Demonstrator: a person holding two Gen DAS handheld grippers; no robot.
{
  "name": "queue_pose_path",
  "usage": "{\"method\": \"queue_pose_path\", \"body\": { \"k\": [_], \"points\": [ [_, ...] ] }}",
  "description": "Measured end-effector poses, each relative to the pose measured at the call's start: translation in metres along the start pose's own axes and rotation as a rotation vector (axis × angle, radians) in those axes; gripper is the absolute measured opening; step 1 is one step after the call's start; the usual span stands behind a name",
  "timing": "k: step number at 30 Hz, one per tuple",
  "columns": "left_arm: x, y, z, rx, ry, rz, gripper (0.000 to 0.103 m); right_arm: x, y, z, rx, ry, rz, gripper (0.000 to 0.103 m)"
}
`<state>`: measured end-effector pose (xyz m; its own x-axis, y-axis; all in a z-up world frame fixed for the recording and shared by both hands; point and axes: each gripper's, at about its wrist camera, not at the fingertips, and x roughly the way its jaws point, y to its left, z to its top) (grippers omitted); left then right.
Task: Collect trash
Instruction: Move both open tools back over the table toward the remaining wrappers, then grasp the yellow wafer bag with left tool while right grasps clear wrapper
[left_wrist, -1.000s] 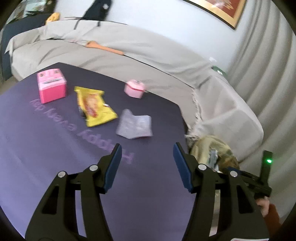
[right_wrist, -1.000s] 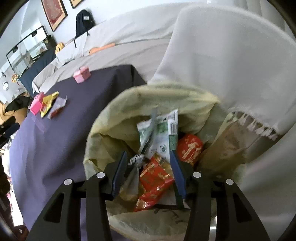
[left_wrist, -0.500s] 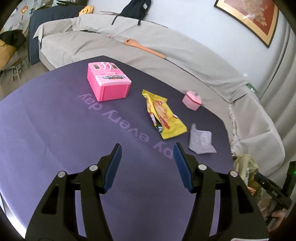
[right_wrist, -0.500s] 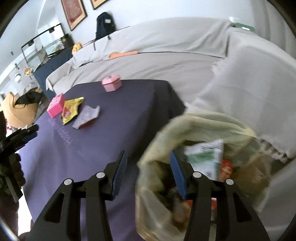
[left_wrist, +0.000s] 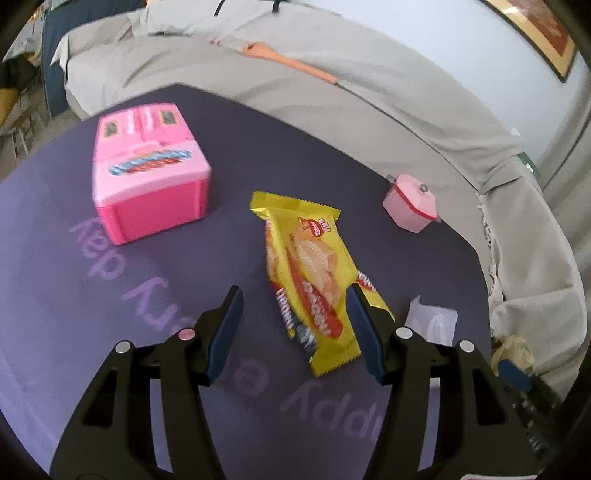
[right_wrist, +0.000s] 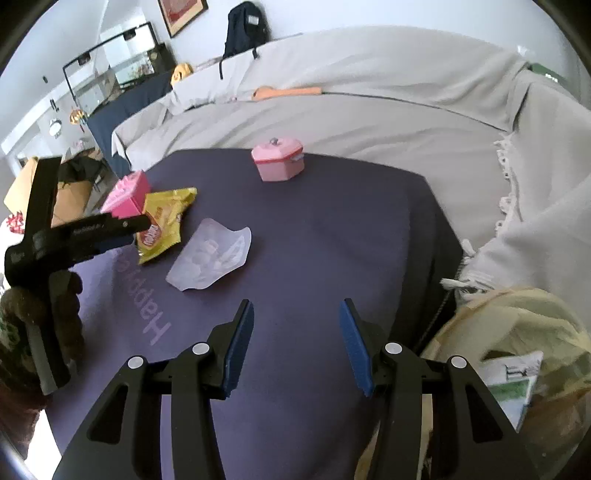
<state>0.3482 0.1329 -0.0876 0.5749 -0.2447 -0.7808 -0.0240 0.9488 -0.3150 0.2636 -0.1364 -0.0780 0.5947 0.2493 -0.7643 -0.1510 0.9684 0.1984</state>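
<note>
A yellow snack wrapper (left_wrist: 310, 273) lies flat on the dark purple table (left_wrist: 184, 387). My left gripper (left_wrist: 293, 325) is open just above its near end, the wrapper showing between the blue pads without touching them. A clear crumpled plastic wrapper (right_wrist: 212, 258) lies on the table (right_wrist: 332, 240) ahead and left of my right gripper (right_wrist: 297, 341), which is open and holds nothing. In the left wrist view that clear wrapper (left_wrist: 432, 321) peeks out behind the right finger. A yellowish trash bag (right_wrist: 517, 350) with packets inside hangs off the table's right corner.
A pink toy box (left_wrist: 147, 177) and a small pink lidded pot (left_wrist: 410, 203) stand on the table. A sofa under a beige cover (right_wrist: 369, 92) wraps around the far and right sides, with an orange spatula (left_wrist: 291, 62) on it. A hand (right_wrist: 44, 314) grips the left tool.
My left gripper swung left and down over the yellow wrapper, which now lies between its fingers. My right gripper swung left from over the trash bag to above the table.
</note>
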Motion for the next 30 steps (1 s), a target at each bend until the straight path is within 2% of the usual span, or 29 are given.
{"method": "queue_pose_path", "body": {
  "k": [4, 5, 7, 8, 9, 12, 15, 21, 25, 26, 30],
  "points": [
    [0.009, -0.006, 0.005, 0.002, -0.001, 0.007, 0.055, 0.012, -0.001, 0.002, 0.005, 0.026, -0.003, 0.046],
    [0.01, -0.008, 0.006, 0.005, -0.002, 0.002, 0.05, 0.015, -0.002, 0.002, 0.007, 0.034, -0.002, 0.046],
    [0.012, -0.009, 0.006, 0.011, 0.008, -0.006, 0.032, 0.019, -0.002, 0.003, 0.014, 0.045, -0.007, 0.046],
    [0.012, -0.009, 0.004, 0.017, 0.018, -0.021, 0.019, 0.019, -0.001, 0.003, 0.016, 0.046, -0.012, 0.046],
    [0.012, -0.009, 0.004, 0.021, 0.021, -0.033, 0.012, 0.019, 0.0, 0.004, 0.02, 0.043, -0.018, 0.046],
    [-0.003, -0.006, -0.004, 0.049, 0.008, -0.06, 0.006, 0.018, 0.006, 0.009, 0.027, 0.027, -0.009, 0.046],
    [-0.023, 0.004, -0.011, 0.059, -0.012, -0.072, 0.006, 0.018, 0.016, 0.016, 0.018, 0.014, 0.009, 0.046],
    [-0.057, 0.035, -0.024, 0.053, -0.031, -0.06, 0.006, 0.04, 0.04, 0.027, 0.004, 0.051, 0.04, 0.046],
    [-0.067, 0.051, -0.031, 0.047, -0.035, -0.054, 0.006, 0.054, 0.051, 0.03, -0.002, 0.059, 0.027, 0.047],
    [-0.068, 0.056, -0.034, 0.043, -0.03, -0.058, 0.006, 0.056, 0.053, 0.032, -0.006, 0.063, 0.018, 0.048],
    [-0.069, 0.065, -0.04, 0.03, -0.016, -0.065, 0.006, 0.064, 0.06, 0.039, -0.021, 0.081, 0.049, 0.071]
  ]
}}
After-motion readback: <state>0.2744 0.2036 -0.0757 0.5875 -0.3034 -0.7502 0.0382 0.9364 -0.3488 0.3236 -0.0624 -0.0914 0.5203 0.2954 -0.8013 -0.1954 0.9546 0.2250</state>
